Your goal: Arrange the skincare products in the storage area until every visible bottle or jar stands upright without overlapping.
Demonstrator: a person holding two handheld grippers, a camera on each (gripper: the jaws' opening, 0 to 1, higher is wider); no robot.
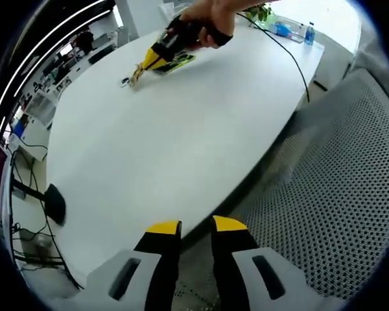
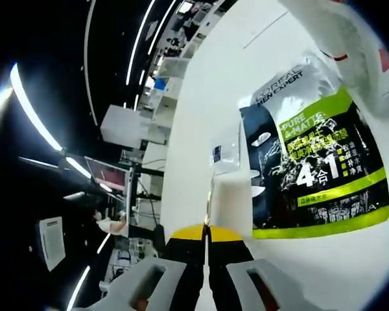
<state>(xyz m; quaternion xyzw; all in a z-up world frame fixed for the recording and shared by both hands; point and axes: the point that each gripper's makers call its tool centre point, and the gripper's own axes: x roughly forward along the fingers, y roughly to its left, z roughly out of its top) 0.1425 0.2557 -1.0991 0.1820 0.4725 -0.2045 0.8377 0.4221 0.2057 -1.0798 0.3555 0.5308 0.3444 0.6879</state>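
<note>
A black, white and green L'Oreal Men Expert pouch [image 2: 311, 155] lies flat on the white table [image 2: 201, 84], just right of my right gripper [image 2: 206, 234]. Its jaws are pressed together on the thin edge of a small clear packet [image 2: 224, 155] with a dark label. From the left gripper view, the same pouch [image 1: 179, 62] lies far across the table under a hand [image 1: 207, 23] holding the right gripper [image 1: 137, 74], whose tip is next to a small dark-marked item [image 1: 126, 81]. My left gripper [image 1: 196, 227] hangs open over the table's near edge, holding nothing.
A grey mesh chair [image 1: 350, 188] stands to the right of the table edge. A black cable [image 1: 292, 58] runs across the far part of the table [image 1: 149, 149] toward bottles [image 1: 308, 32] and blue items. Office desks and monitors lie beyond on the left.
</note>
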